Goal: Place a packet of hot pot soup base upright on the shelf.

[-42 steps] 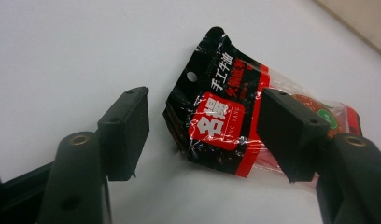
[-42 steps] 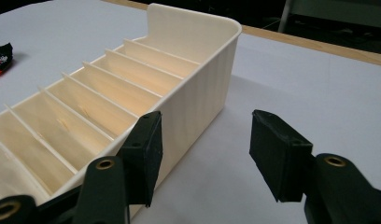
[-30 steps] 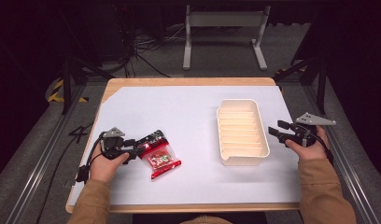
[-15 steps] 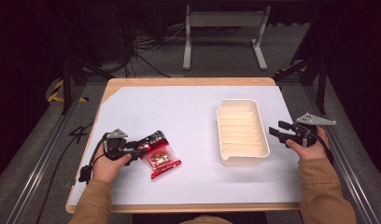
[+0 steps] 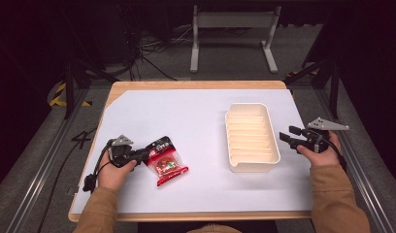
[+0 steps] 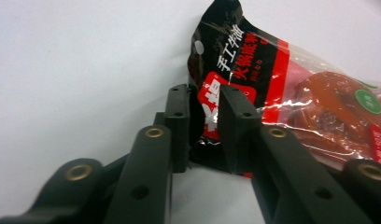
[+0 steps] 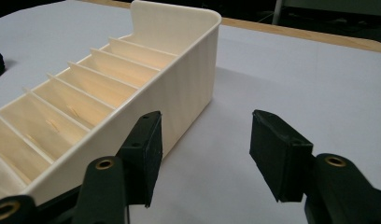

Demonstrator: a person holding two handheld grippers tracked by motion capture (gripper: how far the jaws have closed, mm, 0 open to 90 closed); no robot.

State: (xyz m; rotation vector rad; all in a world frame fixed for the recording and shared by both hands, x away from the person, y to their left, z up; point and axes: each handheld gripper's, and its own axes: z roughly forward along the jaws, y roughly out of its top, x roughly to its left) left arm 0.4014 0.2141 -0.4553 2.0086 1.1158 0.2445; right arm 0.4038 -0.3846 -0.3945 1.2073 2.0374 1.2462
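The table (image 5: 196,116) has a white sheet on it. The cream tray (image 5: 252,138) with dividers stands on its right half. My right gripper (image 5: 289,137) is just beside the tray's right wall, jaws apart and holding nothing. Well left of the tray lies the red packet (image 5: 166,162). My left gripper (image 5: 146,154) is clamped on the packet's near edge.

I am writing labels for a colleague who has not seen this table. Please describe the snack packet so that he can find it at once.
On the white table, look near the front left, far from the cream tray with slots on the right. The snack packet lies there, its edge between the left gripper's jaws. It is the one red and black item, with a clear window.
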